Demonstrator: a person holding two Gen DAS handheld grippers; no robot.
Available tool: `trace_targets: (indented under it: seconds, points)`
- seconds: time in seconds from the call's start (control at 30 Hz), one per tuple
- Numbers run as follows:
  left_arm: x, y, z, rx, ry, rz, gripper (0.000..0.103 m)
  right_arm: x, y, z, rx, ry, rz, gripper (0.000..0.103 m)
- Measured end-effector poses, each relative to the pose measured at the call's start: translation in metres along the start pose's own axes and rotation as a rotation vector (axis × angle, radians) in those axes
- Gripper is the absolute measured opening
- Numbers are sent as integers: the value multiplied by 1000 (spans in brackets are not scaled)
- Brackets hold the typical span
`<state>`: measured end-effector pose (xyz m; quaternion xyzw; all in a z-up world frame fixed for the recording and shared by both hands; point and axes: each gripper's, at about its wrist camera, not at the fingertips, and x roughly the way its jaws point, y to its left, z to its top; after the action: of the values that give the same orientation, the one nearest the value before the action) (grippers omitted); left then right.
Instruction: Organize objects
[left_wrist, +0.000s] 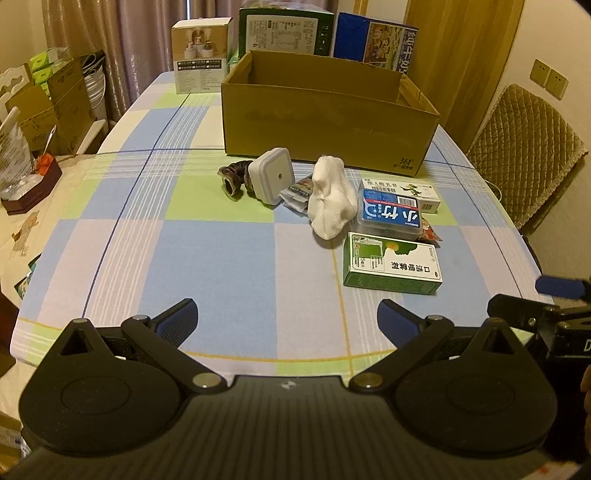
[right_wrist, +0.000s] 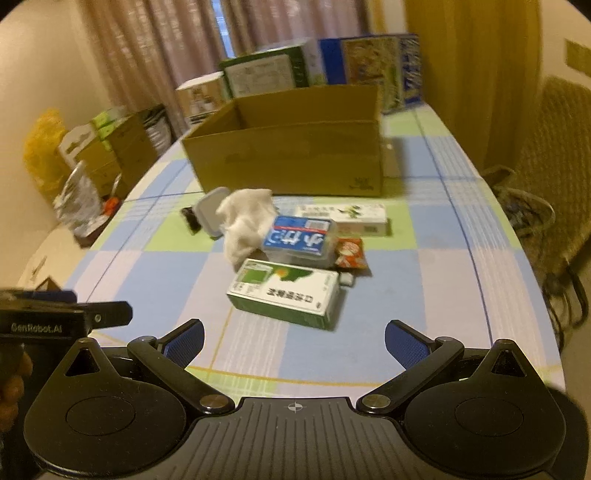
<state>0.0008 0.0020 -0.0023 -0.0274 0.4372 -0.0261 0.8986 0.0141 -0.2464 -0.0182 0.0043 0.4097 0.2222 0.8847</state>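
Green box (right_wrist: 286, 291) lies nearest your right tool (right_wrist: 294, 341); both tools are spread and empty, so straddle its narrow sides squarely, then carry it to the cardboard box (right_wrist: 288, 155).

Far ahead and left: curtains (left_wrist: 110, 44), stacked cartons (left_wrist: 55, 107) beneath. Straight ahead at the table's far end: white box (left_wrist: 199, 55), green box (left_wrist: 284, 31), blue box (left_wrist: 376, 40). Ahead right: quilted chair (left_wrist: 524, 155), wall switches (left_wrist: 548, 77). Underneath: checked tablecloth (left_wrist: 221, 258).

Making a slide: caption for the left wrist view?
Open left gripper faces small items, including a green box, before an open cardboard box.
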Motion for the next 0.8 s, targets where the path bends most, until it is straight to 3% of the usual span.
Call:
trace_targets:
  seconds: [0.3, 0.47, 0.6, 0.8]
  points:
    - [16, 9, 11, 72, -10, -22, 102, 22, 4, 18, -322, 38, 160, 101]
    - [31, 9, 24, 155, 1, -63, 101, 46, 5, 29, -471, 61, 197, 101]
    - [47, 8, 37, 215, 17, -72, 92, 74, 7, 36, -588, 125, 234, 83]
    - [70, 11, 45, 215, 50, -111, 91, 118, 13, 34, -734, 200, 255, 76]
